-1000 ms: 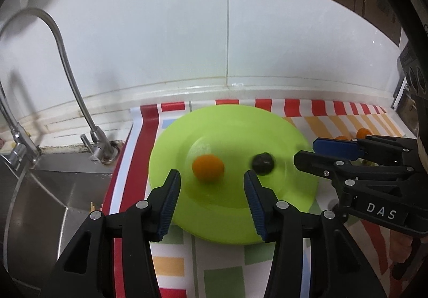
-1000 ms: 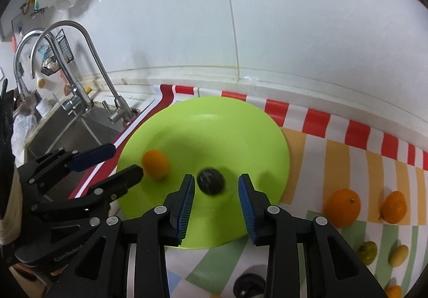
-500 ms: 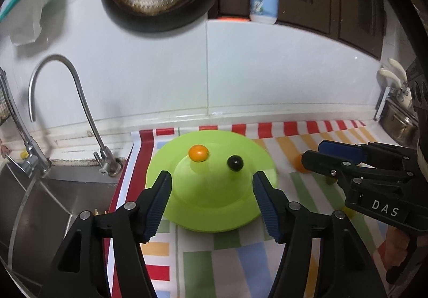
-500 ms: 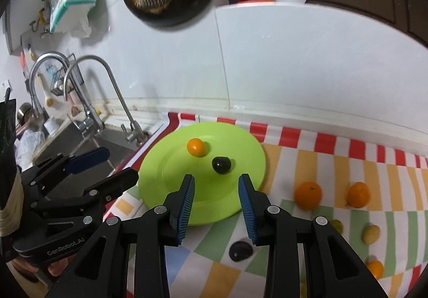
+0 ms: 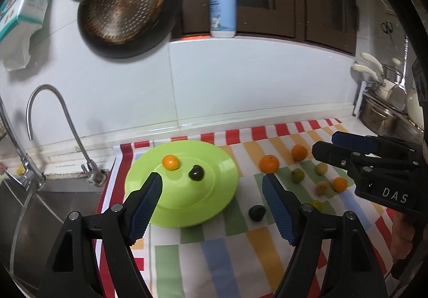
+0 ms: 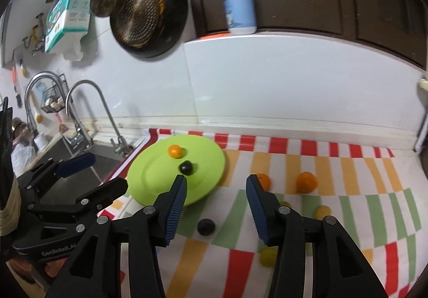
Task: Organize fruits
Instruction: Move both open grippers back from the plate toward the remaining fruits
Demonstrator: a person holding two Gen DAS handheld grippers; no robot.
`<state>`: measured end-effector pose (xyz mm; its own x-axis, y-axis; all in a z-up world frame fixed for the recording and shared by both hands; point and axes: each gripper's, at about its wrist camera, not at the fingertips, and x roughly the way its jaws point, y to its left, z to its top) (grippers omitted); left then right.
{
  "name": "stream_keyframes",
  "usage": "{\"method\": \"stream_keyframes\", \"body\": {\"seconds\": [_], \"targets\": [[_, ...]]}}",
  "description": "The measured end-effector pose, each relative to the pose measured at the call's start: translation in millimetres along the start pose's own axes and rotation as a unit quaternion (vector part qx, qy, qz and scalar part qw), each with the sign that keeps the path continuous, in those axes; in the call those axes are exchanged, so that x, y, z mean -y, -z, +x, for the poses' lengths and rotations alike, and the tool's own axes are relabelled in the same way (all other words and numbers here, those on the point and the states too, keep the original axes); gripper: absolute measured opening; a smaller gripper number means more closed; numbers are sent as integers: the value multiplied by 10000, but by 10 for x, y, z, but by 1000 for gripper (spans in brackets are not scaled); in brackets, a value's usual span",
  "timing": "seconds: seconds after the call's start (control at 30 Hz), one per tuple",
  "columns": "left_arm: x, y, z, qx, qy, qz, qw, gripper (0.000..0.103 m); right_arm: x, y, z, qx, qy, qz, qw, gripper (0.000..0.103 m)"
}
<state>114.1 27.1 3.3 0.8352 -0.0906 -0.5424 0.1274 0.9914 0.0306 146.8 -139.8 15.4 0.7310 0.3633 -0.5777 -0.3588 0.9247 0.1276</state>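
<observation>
A lime-green plate (image 5: 216, 196) (image 6: 149, 180) lies on a striped cloth and holds a small orange fruit (image 5: 170, 162) (image 6: 175, 151) and a dark fruit (image 5: 196, 173) (image 6: 185, 167). Another dark fruit (image 5: 256, 213) (image 6: 206, 227) lies on the cloth beside the plate. Two oranges (image 5: 268, 163) (image 6: 306, 182) and several small yellow-green and orange fruits (image 5: 297, 175) (image 6: 322, 212) lie to the right. My left gripper (image 5: 211, 185) is open and empty, held back above the plate's near edge. My right gripper (image 6: 216, 188) is open and empty above the cloth.
A steel sink (image 5: 53, 207) with curved taps (image 5: 64, 121) (image 6: 101, 108) lies left of the cloth. A frying pan (image 5: 123, 9) hangs on the white wall and a soap bottle (image 5: 222, 8) stands on the ledge. Pots (image 5: 382, 111) stand at the far right.
Both grippers have drawn back and up from the plate and opened wider. The dark fruit and the orange fruit stay on the plate. More of the cloth and loose fruits now show.
</observation>
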Motion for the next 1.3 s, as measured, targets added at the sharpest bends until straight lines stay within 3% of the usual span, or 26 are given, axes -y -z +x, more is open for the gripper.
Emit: {"method": "stream_keyframes", "body": {"seconds": [0.23, 0.47, 0.87, 1.3], "targets": [[177, 1, -20, 62, 163, 121, 9998, 78, 159, 110, -227, 105, 337, 166, 9992, 47], [327, 93, 80, -38, 296, 314, 9991, 77, 277, 310, -263, -66, 565, 312, 9979, 47], [424, 316, 401, -341, 434, 542, 9970, 77, 401, 617, -17, -621, 657, 419, 9950, 47], [463, 517, 828, -857, 643, 638, 9922, 67, 505, 830, 316, -1139, 581, 503, 9905, 47]]}}
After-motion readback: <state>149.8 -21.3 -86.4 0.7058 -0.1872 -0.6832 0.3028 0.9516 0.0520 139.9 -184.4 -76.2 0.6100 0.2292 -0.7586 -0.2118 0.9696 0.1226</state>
